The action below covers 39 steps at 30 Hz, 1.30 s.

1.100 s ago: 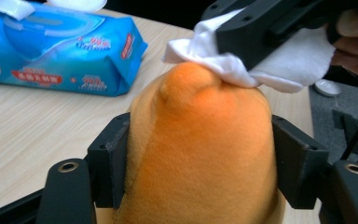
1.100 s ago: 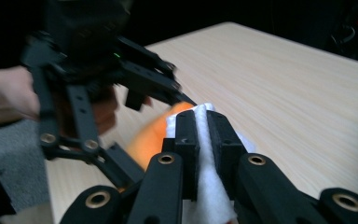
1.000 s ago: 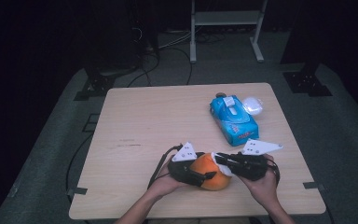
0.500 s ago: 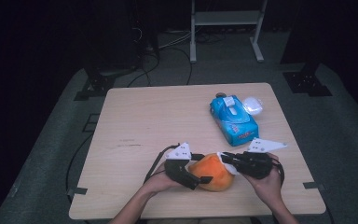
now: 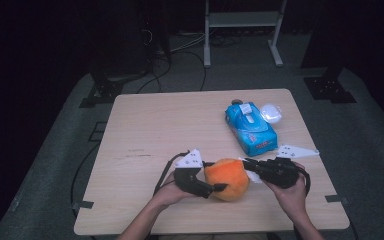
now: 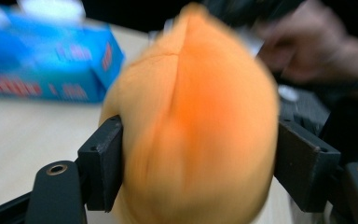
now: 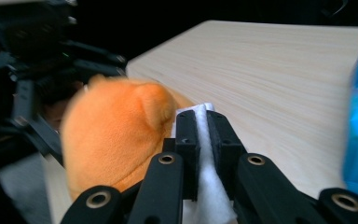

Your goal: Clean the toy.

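Both handheld grippers are matte black plastic w/ chunky bodies. The left black two-jaw gripper (image 5: 219,188) has a pale grey three-cornered plate (image 5: 190,159) on top and a thin black cable (image 5: 166,171) looping off its back end. The right black two-jaw gripper (image 5: 246,163) has the same kind of grey plate (image 5: 296,151), plus a black cable curling round behind it. Up close the jaws are flat rectangular blocks on bar-shaped links, w/ brass-ringed rivets at the pivots and tiny screw holes in the blocks. Forearms are bare, no sleeves or gloves in view.
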Available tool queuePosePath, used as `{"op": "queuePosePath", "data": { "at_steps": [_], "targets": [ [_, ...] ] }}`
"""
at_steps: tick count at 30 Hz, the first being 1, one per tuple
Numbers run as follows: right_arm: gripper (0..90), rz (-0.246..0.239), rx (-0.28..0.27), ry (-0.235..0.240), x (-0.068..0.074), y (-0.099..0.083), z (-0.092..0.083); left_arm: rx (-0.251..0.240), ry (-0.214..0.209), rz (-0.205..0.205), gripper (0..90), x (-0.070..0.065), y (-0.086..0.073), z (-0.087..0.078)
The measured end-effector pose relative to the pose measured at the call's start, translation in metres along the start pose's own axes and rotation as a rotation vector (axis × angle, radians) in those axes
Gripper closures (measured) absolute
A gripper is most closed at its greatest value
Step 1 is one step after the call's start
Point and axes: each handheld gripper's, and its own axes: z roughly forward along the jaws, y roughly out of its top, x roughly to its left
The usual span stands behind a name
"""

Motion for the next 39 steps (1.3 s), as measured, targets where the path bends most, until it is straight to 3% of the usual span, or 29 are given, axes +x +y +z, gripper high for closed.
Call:
{"op": "queuePosePath", "data": {
  "at_steps": [3, 6, 8, 13, 18, 22, 24, 26, 28, 29, 32, 34, 39],
  "targets": [
    [83.1, 0.060, 0.004, 0.038, -0.008, -0.006, 0.008, 0.058, 0.045, 0.034, 27.6, 0.000, 0.003, -0.004],
    [83.0, 0.059, 0.011, 0.040, -0.007, -0.006, 0.014, 0.127, 0.052, 0.001, 27.5, 0.008, -0.014, 0.006],
    [83.0, 0.051, -0.003, 0.042, -0.003, -0.003, 0.014, 0.095, 0.034, -0.047, 27.4, 0.014, -0.019, 0.006],
    [82.9, 0.000, -0.018, 0.018, 0.007, 0.001, 0.012, 0.099, 0.049, -0.032, 26.3, 0.010, -0.017, 0.008],
    [83.0, 0.019, -0.050, 0.024, 0.004, 0.002, 0.006, 0.100, 0.049, -0.016, 25.8, 0.007, -0.017, 0.012],
    [83.0, 0.017, -0.082, 0.045, 0.007, 0.008, -0.001, 0.099, 0.053, -0.010, 24.6, 0.005, -0.017, 0.014],
    [83.0, 0.019, -0.095, 0.104, 0.013, 0.011, -0.003, 0.093, 0.053, -0.016, 24.2, 0.005, -0.016, 0.017],
    [83.0, -0.034, -0.061, 0.117, 0.024, 0.013, 0.003, 0.094, 0.052, -0.010, 23.8, 0.003, -0.015, 0.020],
    [82.9, -0.083, -0.016, 0.098, 0.032, 0.010, 0.012, 0.110, 0.055, 0.010, 23.9, -0.001, -0.014, 0.022],
    [82.9, -0.112, 0.004, 0.065, 0.034, 0.009, 0.015, 0.116, 0.058, 0.021, 24.1, -0.003, -0.014, 0.022],
    [83.0, -0.155, 0.025, -0.017, 0.028, 0.008, 0.014, 0.109, 0.058, 0.019, 24.4, -0.002, -0.016, 0.022],
    [83.0, -0.157, 0.032, -0.057, 0.022, 0.007, 0.011, 0.105, 0.055, 0.016, 24.4, -0.002, -0.016, 0.023],
    [83.0, -0.145, 0.039, -0.085, 0.015, 0.006, 0.006, 0.103, 0.057, 0.021, 24.4, -0.004, -0.016, 0.025]
  ]
}}
